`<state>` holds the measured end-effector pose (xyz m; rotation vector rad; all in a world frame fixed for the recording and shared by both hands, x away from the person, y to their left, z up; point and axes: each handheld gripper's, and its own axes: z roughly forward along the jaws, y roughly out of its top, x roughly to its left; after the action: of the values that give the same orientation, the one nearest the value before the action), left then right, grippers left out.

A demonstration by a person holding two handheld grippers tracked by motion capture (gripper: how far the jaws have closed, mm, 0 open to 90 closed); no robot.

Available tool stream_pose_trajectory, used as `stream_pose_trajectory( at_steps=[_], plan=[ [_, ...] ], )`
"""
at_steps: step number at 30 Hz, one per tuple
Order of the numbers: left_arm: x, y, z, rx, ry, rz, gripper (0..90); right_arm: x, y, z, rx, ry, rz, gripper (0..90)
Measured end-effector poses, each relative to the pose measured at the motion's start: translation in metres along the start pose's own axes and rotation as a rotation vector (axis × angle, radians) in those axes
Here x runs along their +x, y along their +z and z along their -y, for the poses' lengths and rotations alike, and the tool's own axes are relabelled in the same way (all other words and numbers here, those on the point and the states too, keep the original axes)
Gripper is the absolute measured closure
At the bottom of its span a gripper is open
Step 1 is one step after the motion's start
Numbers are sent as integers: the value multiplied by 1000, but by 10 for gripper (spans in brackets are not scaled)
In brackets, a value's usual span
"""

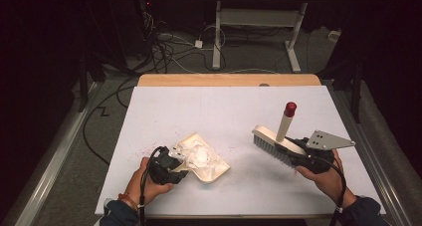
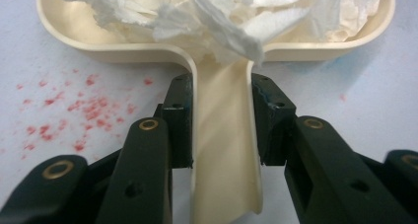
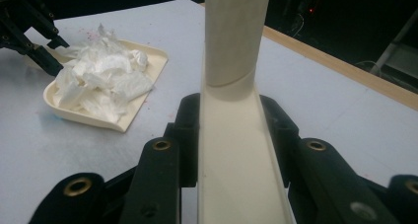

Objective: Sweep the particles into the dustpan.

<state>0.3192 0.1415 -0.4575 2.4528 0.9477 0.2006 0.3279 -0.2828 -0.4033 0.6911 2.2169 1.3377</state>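
Between the left tongs [image 1: 183,162] and the right tongs [image 1: 297,154] the tabletop [image 1: 224,111] lies bare, a wide lane to pass through. Just ahead of the left tongs the dustpan [image 1: 209,161], heaped with crumpled paper [image 1: 200,158], blocks the way. The brush [image 1: 273,142] juts from the right tongs, its handle [image 1: 285,121] standing up. Beyond both tongs the far tabletop is free.

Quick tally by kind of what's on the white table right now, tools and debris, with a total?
Dustpan: 1, cream, its handle clamped by the left hand-held gripper
Brush: 1, cream with a red-tipped handle, clamped by the right hand-held gripper
Crumpled white paper: 1 heap, lying in the dustpan
Red crumb patch: 1, on the table beside the dustpan handle
Total: 4
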Motion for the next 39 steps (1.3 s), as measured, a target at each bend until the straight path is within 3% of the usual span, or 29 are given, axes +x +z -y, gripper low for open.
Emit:
stream_pose_trajectory(
  at_steps=[10, 16, 26, 32, 39],
  plan=[
    [15, -7, 13, -24, -71, -30, 626, -8, -16, 5, 40, 45, -52, 680],
    [26, -10, 22, -47, -123, -57, 625, -8, -18, 8, 68, 45, -67, 680],
    [37, -15, 37, -120, -221, -131, 625, -4, -19, 12, 108, 53, -113, 680],
    [41, -18, 46, -151, -258, -169, 625, -2, -21, 15, 127, 59, -143, 680],
    [47, -20, 51, -192, -342, -215, 624, 2, -21, 14, 145, 79, -168, 680]
  ],
)
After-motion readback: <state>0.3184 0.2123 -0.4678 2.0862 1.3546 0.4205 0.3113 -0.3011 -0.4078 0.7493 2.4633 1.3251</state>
